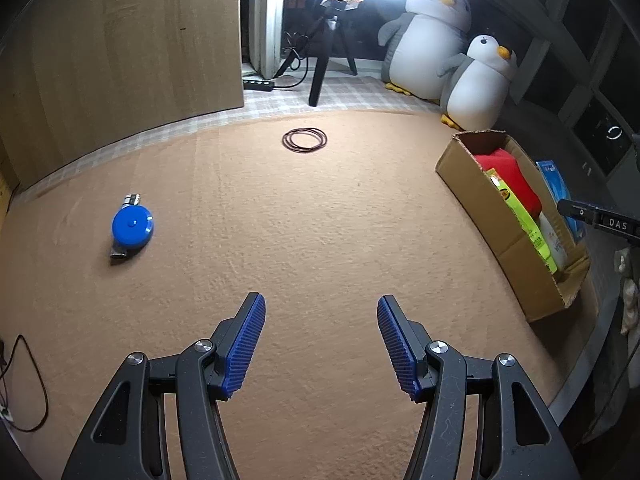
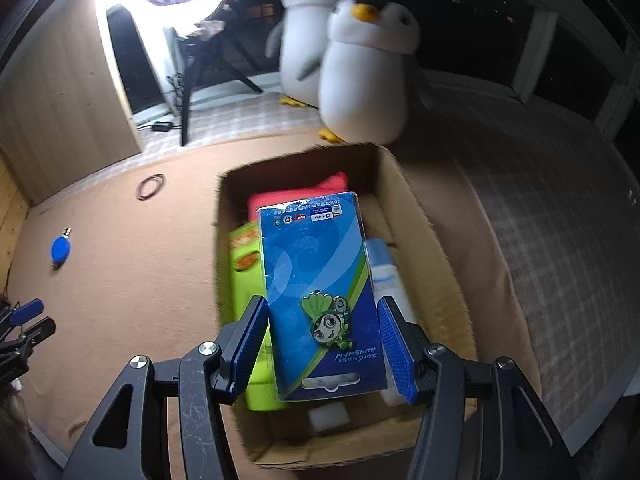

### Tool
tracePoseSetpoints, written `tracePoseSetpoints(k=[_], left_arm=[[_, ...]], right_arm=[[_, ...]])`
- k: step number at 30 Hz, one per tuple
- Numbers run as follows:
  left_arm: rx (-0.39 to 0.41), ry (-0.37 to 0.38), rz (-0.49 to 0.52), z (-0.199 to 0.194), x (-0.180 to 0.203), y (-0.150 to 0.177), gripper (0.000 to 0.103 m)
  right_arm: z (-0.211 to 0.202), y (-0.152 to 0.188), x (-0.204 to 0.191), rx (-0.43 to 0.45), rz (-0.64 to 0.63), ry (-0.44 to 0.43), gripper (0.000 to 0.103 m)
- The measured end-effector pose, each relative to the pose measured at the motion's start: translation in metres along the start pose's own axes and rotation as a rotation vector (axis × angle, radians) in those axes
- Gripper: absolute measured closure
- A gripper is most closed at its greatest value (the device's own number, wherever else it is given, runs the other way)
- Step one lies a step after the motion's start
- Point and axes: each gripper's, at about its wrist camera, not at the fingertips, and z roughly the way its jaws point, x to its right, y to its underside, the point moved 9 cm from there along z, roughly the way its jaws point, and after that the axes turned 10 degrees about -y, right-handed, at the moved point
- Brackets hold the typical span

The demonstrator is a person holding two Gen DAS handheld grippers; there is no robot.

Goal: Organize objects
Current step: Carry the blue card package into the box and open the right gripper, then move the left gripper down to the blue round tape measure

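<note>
My right gripper point(image 2: 322, 302) is shut on a blue carded package with a green cartoon pin point(image 2: 316, 256), its pads on the two long edges. It holds the package over an open cardboard box point(image 2: 400, 184) containing a red item point(image 2: 300, 196), a lime-green pack point(image 2: 248, 280) and a white bottle point(image 2: 384, 272). My left gripper point(image 1: 321, 300) hangs open over the orange carpet with nothing between its pads. A blue round tape measure point(image 1: 132, 224) lies to its left. A coil of thin black rings point(image 1: 305, 141) lies farther ahead. The cardboard box point(image 1: 500, 240) stands to the right.
Two plush penguins point(image 1: 476, 84) sit behind the box. A ring light on a black tripod point(image 1: 320, 76) stands at the back, beside a wooden panel point(image 1: 120, 52). A dark cable point(image 1: 36, 380) trails at the carpet's left edge. A checked blanket point(image 2: 552, 240) lies right of the box.
</note>
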Motion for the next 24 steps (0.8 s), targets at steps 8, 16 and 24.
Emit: tracePoseSetpoints(k=[8, 16, 24], left_arm=[[-0.001, -0.005, 0.004, 0.002, 0.004, -0.001, 0.04], [0.0, -0.015, -0.014, 0.003, -0.006, -0.001, 0.037], [0.007, -0.072, -0.079, 0.011, -0.051, -0.011, 0.037]], right_arm=[[0.003, 0.007, 0.02, -0.011, 0.038, 0.026, 0.05], [0.003, 0.006, 0.019, -0.005, 0.056, 0.029, 0.05], [-0.005, -0.002, -0.019, 0.026, 0.028, -0.042, 0.05]])
